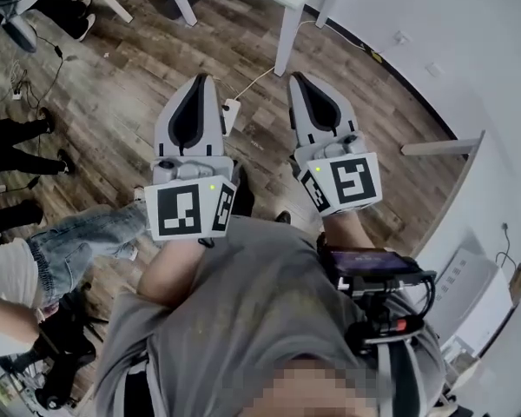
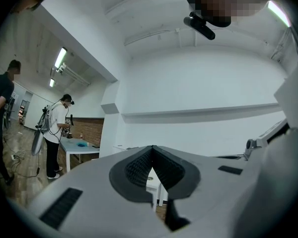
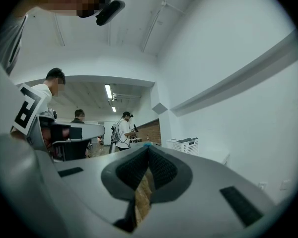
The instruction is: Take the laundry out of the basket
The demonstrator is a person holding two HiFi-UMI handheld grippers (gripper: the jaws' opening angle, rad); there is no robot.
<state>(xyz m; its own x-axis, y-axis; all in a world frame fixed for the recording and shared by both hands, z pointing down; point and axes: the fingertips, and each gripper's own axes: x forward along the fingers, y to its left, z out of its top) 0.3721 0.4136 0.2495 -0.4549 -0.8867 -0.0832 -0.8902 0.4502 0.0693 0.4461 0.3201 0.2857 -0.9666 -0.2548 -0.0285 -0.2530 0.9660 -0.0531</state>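
In the head view I hold both grippers out level over a wooden floor. My left gripper (image 1: 201, 78) is shut, its jaws meeting at the tip with nothing between them, as the left gripper view (image 2: 152, 148) also shows. My right gripper (image 1: 295, 76) stands beside it, also shut and empty (image 3: 148, 147). A white laundry basket (image 3: 185, 145) with something dark in it sits far off against the right wall in the right gripper view. Neither gripper is near it.
A white table (image 1: 287, 35) stands just ahead of the grippers, with a small white box on a cable (image 1: 230, 113) on the floor before it. A white wall (image 1: 469, 50) runs along the right. People stand at the left (image 1: 17, 146) and farther off (image 2: 55, 133).
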